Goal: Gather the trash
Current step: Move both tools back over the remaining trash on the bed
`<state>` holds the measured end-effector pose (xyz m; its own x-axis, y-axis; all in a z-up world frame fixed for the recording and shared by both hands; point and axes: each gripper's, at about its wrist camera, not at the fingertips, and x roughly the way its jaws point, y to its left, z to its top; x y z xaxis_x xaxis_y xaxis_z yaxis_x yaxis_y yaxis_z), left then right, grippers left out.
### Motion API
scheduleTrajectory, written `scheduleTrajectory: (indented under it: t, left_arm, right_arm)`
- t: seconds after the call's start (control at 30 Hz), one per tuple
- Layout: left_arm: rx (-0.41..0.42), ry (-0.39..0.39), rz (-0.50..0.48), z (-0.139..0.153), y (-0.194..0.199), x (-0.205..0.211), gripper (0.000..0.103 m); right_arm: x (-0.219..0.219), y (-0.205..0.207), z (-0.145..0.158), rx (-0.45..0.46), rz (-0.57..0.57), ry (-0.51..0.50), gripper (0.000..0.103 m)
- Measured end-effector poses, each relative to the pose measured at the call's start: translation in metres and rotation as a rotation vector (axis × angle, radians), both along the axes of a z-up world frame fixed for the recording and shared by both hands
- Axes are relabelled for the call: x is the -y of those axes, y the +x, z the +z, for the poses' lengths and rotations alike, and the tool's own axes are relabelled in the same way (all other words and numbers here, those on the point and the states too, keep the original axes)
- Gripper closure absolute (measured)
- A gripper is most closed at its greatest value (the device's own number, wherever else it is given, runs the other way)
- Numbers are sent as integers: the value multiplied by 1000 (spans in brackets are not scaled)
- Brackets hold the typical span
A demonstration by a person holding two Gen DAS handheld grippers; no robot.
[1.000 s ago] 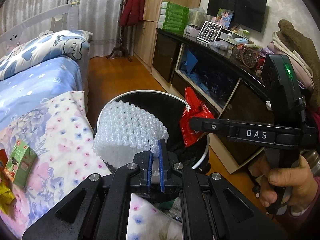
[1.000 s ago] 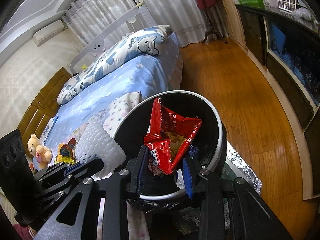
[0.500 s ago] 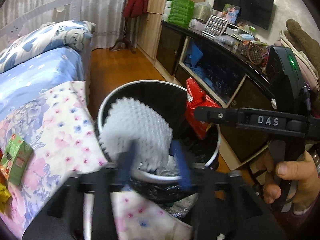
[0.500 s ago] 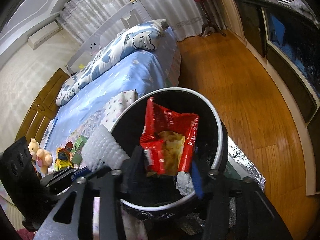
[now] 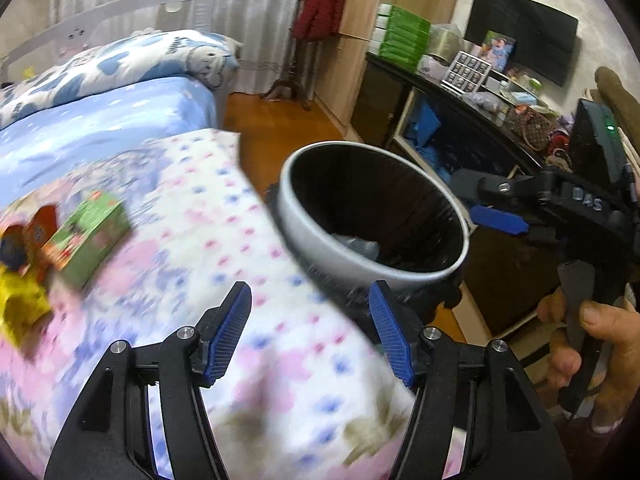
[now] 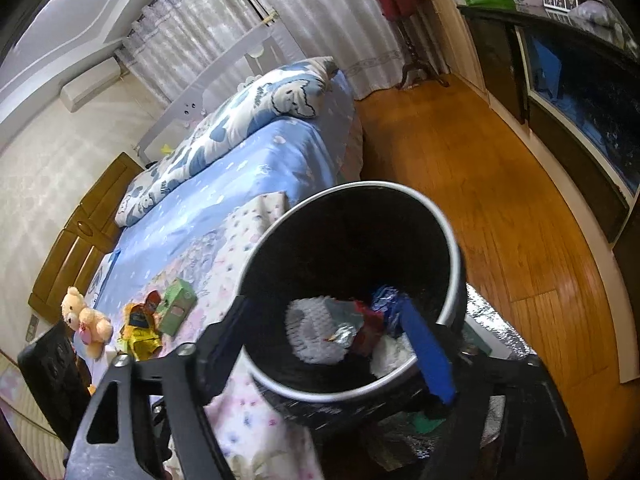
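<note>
My left gripper (image 5: 310, 316) hangs over the flowered blanket (image 5: 192, 208), just left of the black bin (image 5: 304, 240); its jaws are opening with nothing between them. Left of it on the bed lie a green box (image 5: 92, 232) and a yellow wrapper (image 5: 20, 304). My right gripper (image 6: 324, 340) is above the bin's (image 6: 452, 240) near rim, its jaws opening and empty. Down in the bin lie the white bubble wrap (image 6: 316, 332) and the red snack bag (image 6: 366, 328). A hand (image 5: 592, 332) holds the right gripper (image 5: 476, 200) on the bin's right side.
A teddy bear (image 6: 84, 316) sits on the bed beyond the green box (image 6: 176, 306) and yellow wrapper (image 6: 140, 336). A dark low cabinet (image 5: 440, 136) with clutter runs along the right wall. Wooden floor (image 6: 460, 152) lies between bed and cabinet.
The left gripper opened and let go of the bubble wrap, then swung left over the bed. The right gripper opened and the red bag dropped; both pieces now lie in the bin.
</note>
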<state>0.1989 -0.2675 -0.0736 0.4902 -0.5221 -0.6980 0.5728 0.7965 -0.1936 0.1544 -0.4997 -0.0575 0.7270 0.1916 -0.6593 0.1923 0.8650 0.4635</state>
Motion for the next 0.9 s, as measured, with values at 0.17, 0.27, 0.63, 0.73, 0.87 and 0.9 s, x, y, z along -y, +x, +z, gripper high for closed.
scheduleTrajectory:
  t: [0.17, 0.27, 0.63, 0.73, 0.87, 0.9]
  left_arm:
    - [2, -3, 75, -4, -10, -38, 37]
    - [7, 2, 116, -7, -16, -61, 37]
    - [37, 33, 254, -14, -37, -147, 37]
    - [34, 35, 302, -18, -41, -172, 37]
    - [28, 29, 356, -21, -45, -197, 37]
    - [28, 28, 370, -22, -46, -203, 37]
  right_arm:
    - [-33, -10, 3, 32, 28, -27, 11]
    - [-56, -16, 2, 41, 58, -35, 10]
    - [-130, -20, -8, 39, 179, -53, 10]
    - [-149, -19, -13, 25, 216, -57, 10]
    - [-175, -19, -14, 29, 264, -69, 10]
    - [-180, -19, -14, 31, 272, -72, 10]
